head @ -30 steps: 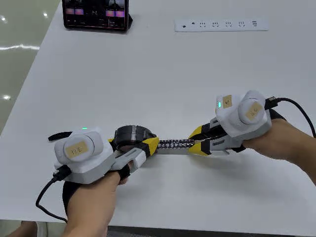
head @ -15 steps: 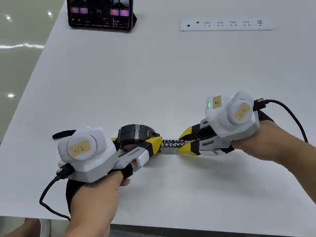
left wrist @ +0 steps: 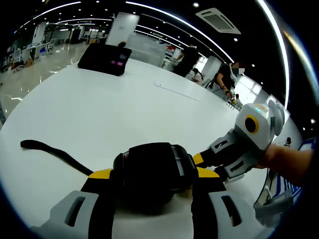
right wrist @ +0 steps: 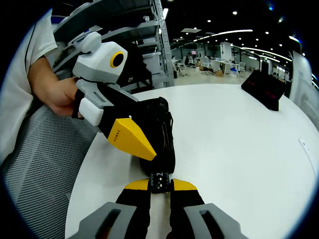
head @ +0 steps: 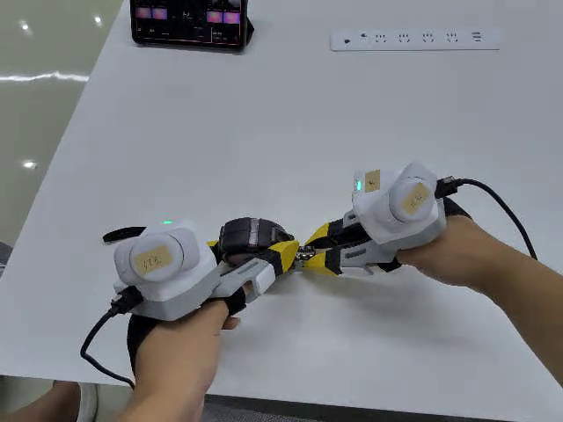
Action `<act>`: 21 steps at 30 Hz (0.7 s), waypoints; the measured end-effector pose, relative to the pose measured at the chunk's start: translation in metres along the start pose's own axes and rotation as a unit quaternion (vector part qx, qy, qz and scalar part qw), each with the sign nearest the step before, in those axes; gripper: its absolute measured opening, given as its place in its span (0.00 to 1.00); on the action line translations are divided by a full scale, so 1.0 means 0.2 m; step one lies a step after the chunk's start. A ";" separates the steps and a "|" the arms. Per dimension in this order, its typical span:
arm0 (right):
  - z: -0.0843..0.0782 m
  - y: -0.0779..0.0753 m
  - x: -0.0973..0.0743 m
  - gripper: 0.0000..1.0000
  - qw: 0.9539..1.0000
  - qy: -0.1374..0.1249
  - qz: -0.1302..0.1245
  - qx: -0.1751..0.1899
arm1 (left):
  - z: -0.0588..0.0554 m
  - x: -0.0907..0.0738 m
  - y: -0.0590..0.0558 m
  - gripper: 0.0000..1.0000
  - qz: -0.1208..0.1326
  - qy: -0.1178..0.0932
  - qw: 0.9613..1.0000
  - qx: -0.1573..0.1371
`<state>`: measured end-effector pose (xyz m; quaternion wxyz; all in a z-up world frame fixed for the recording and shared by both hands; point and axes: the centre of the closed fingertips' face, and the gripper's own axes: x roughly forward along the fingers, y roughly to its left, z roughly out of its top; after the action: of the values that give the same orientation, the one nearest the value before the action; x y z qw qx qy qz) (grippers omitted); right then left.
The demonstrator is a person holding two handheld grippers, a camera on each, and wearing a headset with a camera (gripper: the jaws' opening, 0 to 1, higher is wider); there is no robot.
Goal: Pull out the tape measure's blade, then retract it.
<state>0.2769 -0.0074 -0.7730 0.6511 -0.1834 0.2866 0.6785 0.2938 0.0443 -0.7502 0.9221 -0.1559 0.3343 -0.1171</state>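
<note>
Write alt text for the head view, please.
Two hand-held tools meet over a white table: the left tool clamps a black tape measure, the right tool pinches its short exposed blade. A tablet and power strip lie beyond.

**White, black and yellow on a white desk**

The desk (head: 264, 132) is plain glossy white. The tape measure (head: 251, 239) is black with a grey band. Its blade (right wrist: 158, 177) looks dark with pale figures. The left gripper (left wrist: 154, 174) and right gripper (right wrist: 160, 185) have white bodies, tan labels, small green lights and black fingers (right wrist: 134, 137) tipped yellow. The cables (head: 497, 200) are black. At the desk's far edge lie a white power strip (head: 413, 38) and a black screen (head: 189, 19) with pink and purple tiles.
</note>
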 end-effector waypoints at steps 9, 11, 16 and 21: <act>0.01 0.00 0.02 0.11 1.000 -0.006 0.005 0.002 | 0.00 0.00 0.00 0.57 0.000 0.001 1.000 0.001; 0.02 0.00 0.02 0.11 1.000 -0.006 0.004 0.001 | 0.00 0.00 0.00 0.57 0.000 0.001 1.000 0.002; 0.02 0.00 0.03 0.11 1.000 -0.009 0.001 0.007 | 0.00 0.00 0.00 0.58 -0.001 0.002 1.000 0.002; 0.01 0.00 0.03 0.12 1.000 -0.008 -0.002 0.009 | 0.00 0.01 0.00 0.59 0.000 0.003 1.000 0.009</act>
<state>0.2761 -0.0004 -0.7754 0.6565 -0.1733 0.2868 0.6758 0.2951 0.0440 -0.7511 0.9224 -0.1478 0.3359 -0.1207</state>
